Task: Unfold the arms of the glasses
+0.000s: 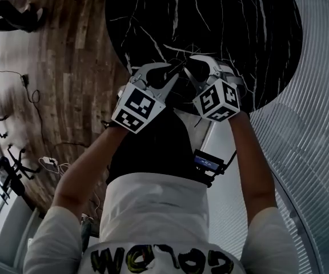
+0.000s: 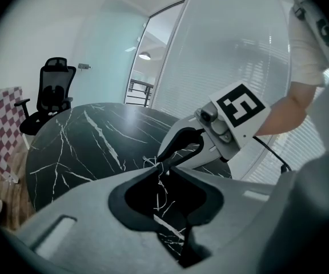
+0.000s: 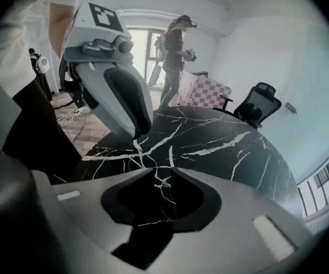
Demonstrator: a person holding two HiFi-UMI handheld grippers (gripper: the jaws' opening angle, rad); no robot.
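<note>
**The glasses.** We cannot make them out in any view. Only veined black stone shows where the two tools meet, so if the glasses lie there they are lost against the dark table point(image 1: 239, 27).

**Left gripper** point(image 1: 165, 77). Its fingers stand apart by a narrow gap, and the left gripper view shows only marble between them.

**Right gripper** point(image 1: 194, 72). Its fingers are likewise apart, with nothing between them in the right gripper view. The tips of both grippers sit just beside each other over the near edge of the table, pointing downward.

**Hazards, as we judge them.**
- (a) With the target unseen, either pair of jaws may close on bare stone, or on a lens rather than an arm.
- (b) The tips are so near each other that they may knock together on any further descent.
- (c) A frame lying this close to the rim could be nudged off onto the wooden floor point(image 1: 67, 50).
- (d) An arm seized at an angle to its hinge may twist rather than swing open.
</note>
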